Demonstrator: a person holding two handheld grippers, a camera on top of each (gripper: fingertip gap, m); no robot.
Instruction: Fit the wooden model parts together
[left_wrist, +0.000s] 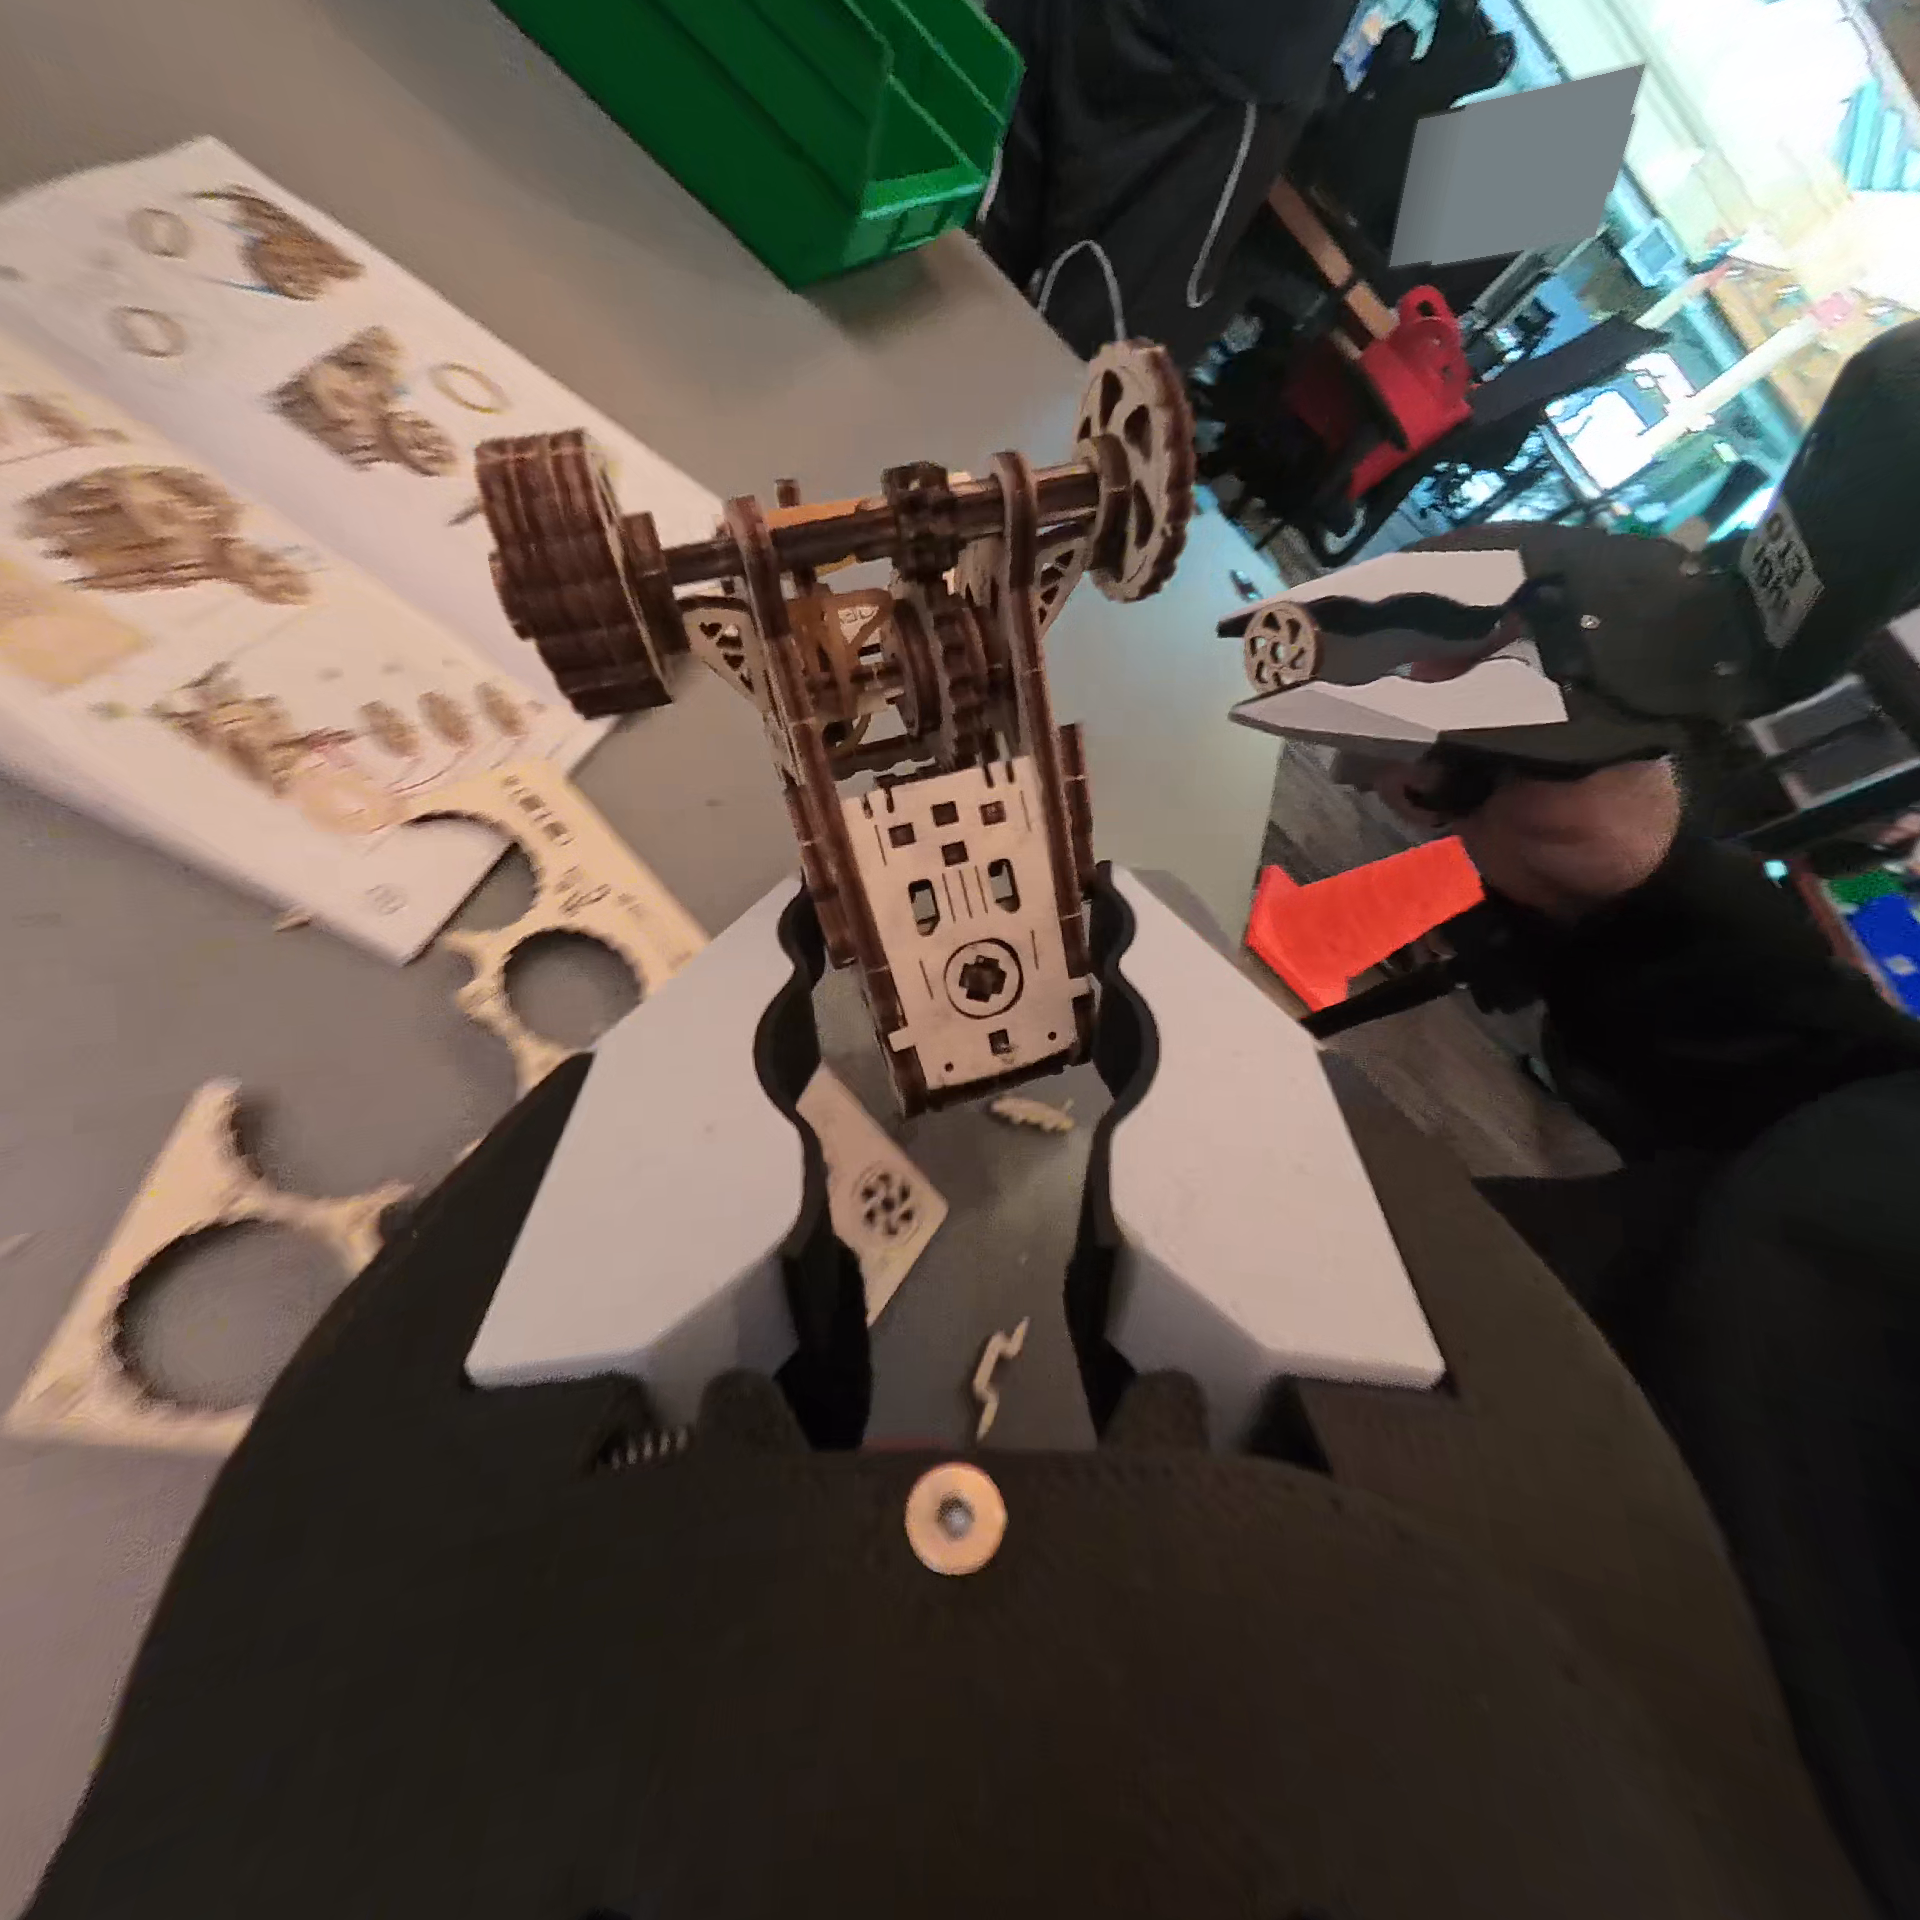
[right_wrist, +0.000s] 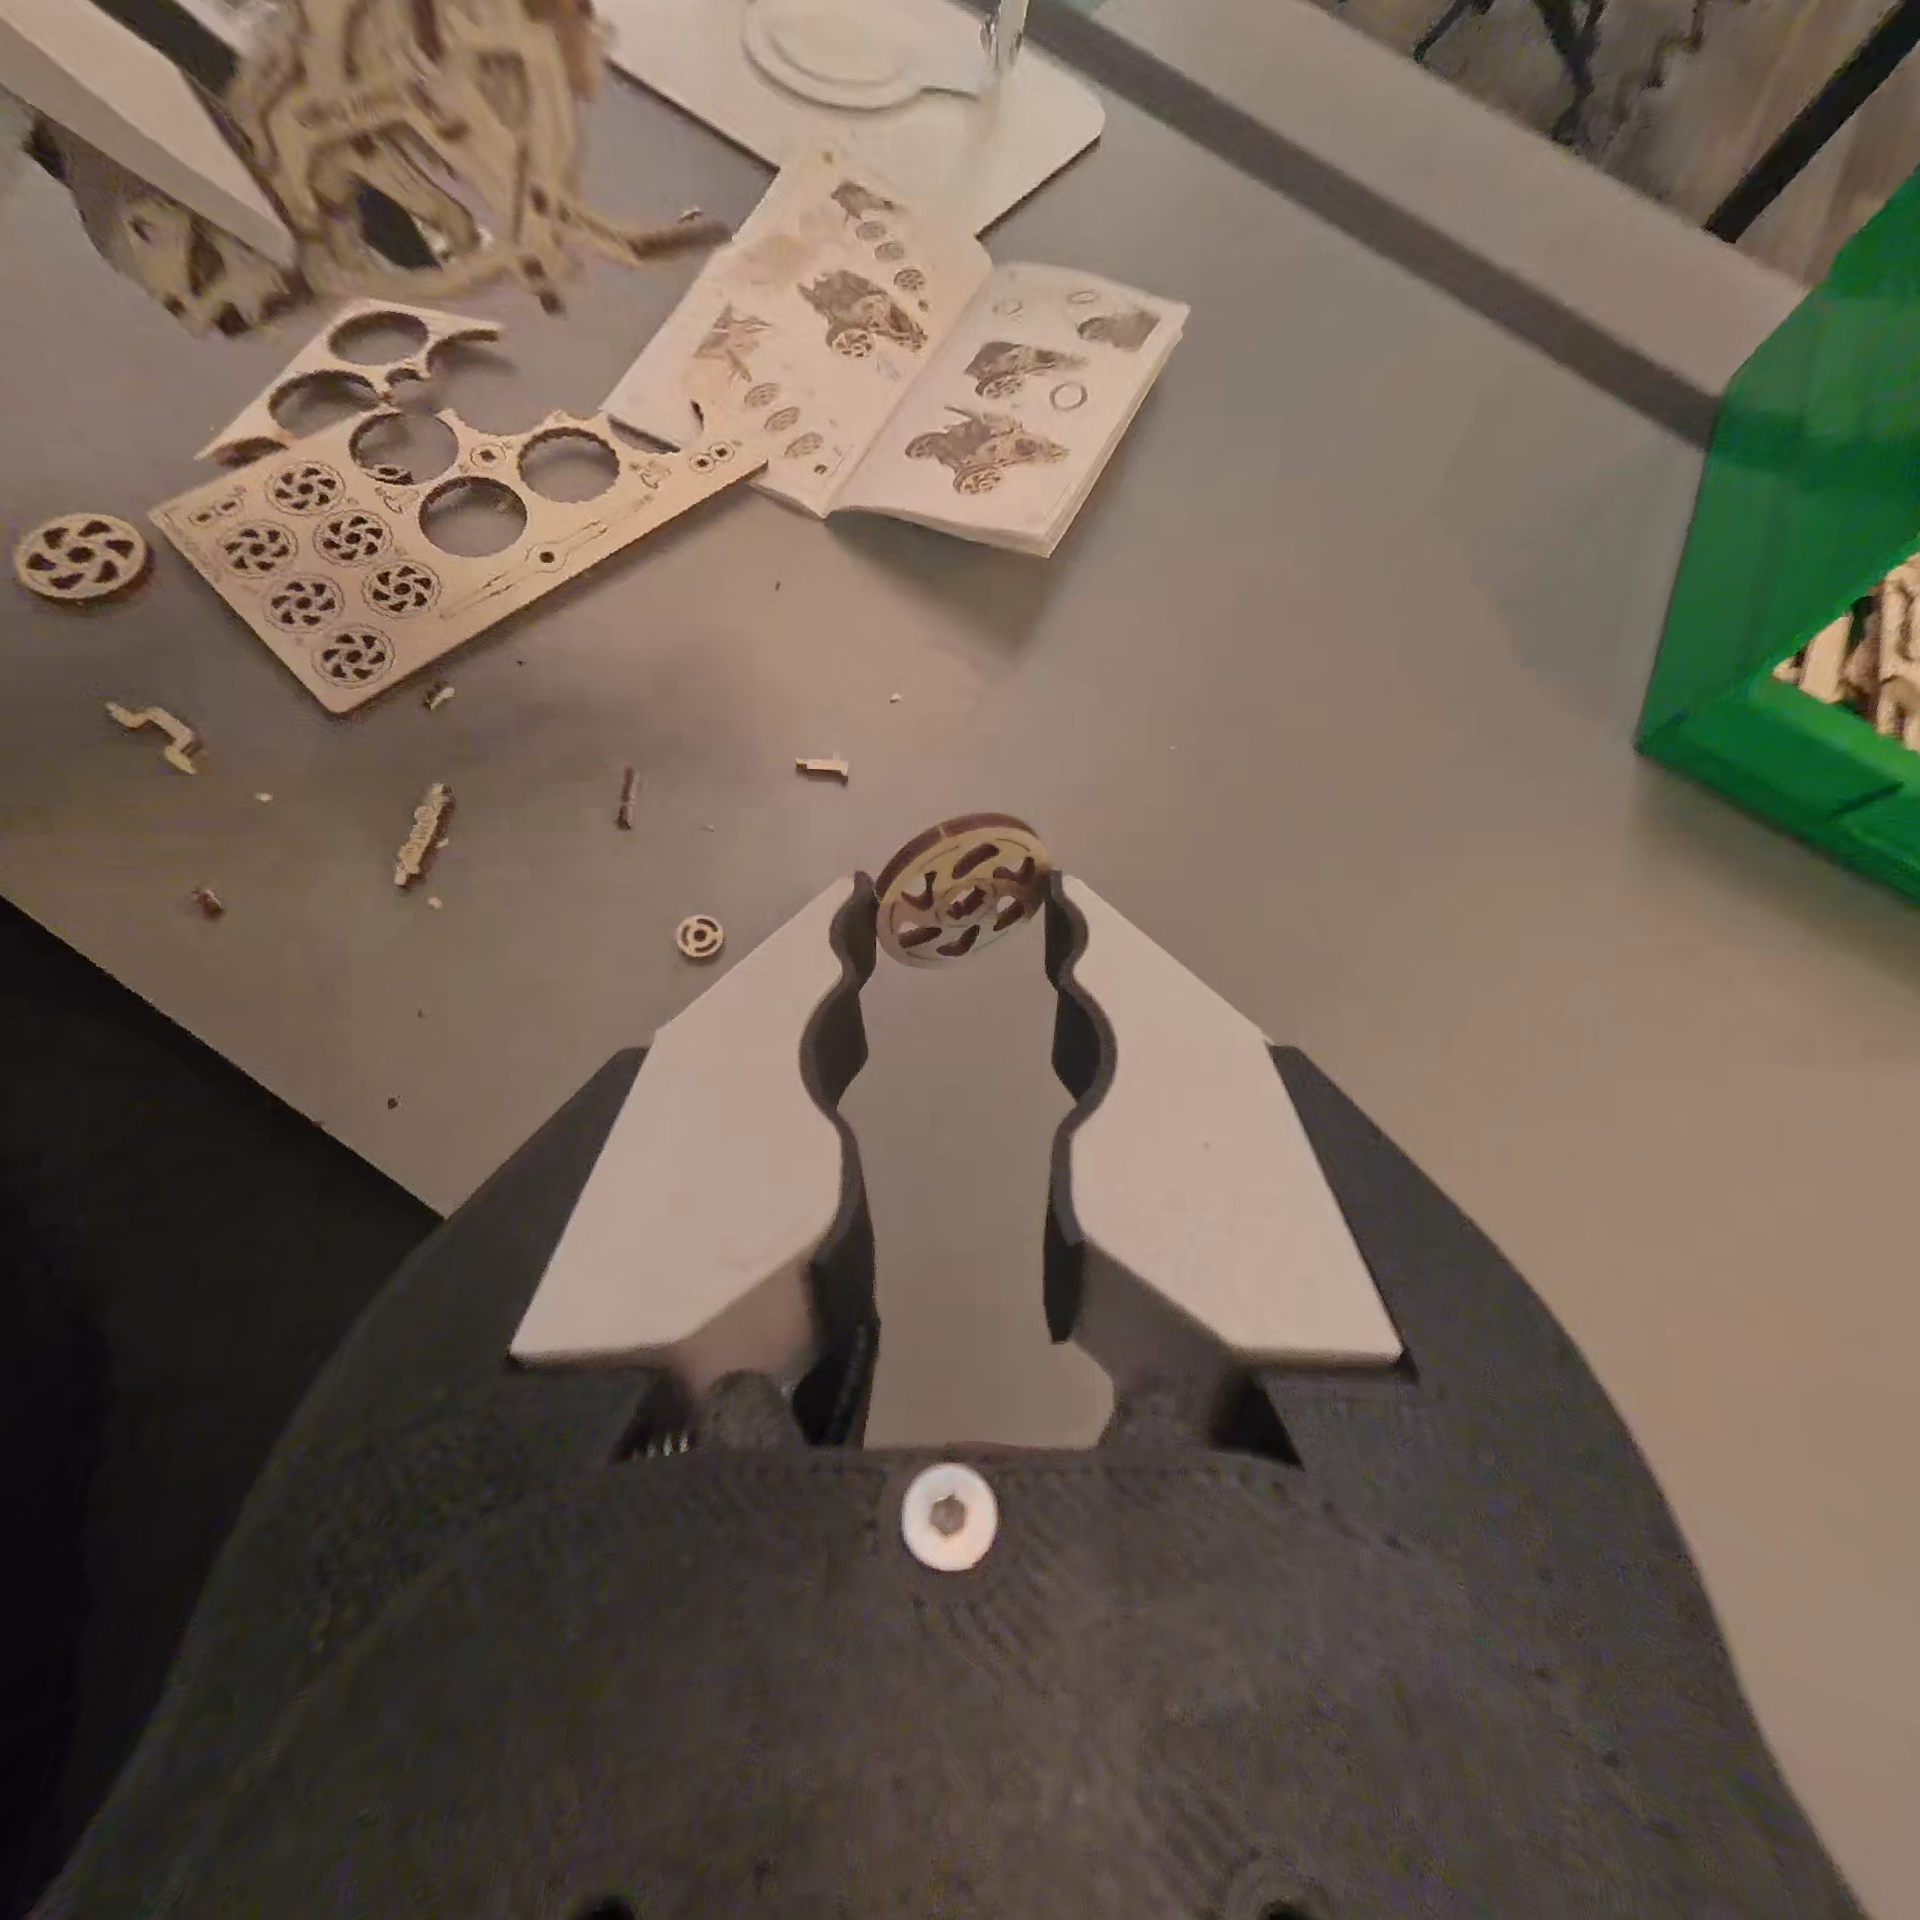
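My left gripper (left_wrist: 956, 914) is shut on the base of a wooden model chassis (left_wrist: 966, 935) and holds it tilted above the grey table. The chassis carries gears and an axle with a thick wheel stack (left_wrist: 571, 571) on the left end and a thinner wheel (left_wrist: 1132, 478) on the right end. My right gripper (right_wrist: 956, 899) is shut on a small round wooden wheel disc (right_wrist: 961, 894), held at the fingertips above the table. In the left wrist view the right gripper (left_wrist: 1262, 649) is to the right of the axle, apart from it, with the disc (left_wrist: 1280, 649) at its tips.
An open instruction booklet (right_wrist: 914, 395) and punched-out wooden sheets (right_wrist: 416, 520) lie on the table, with a loose wheel (right_wrist: 81, 559) and small wood scraps (right_wrist: 421, 831). A green bin (right_wrist: 1808, 582) stands at the right. The table's front edge (right_wrist: 208, 1049) runs lower left.
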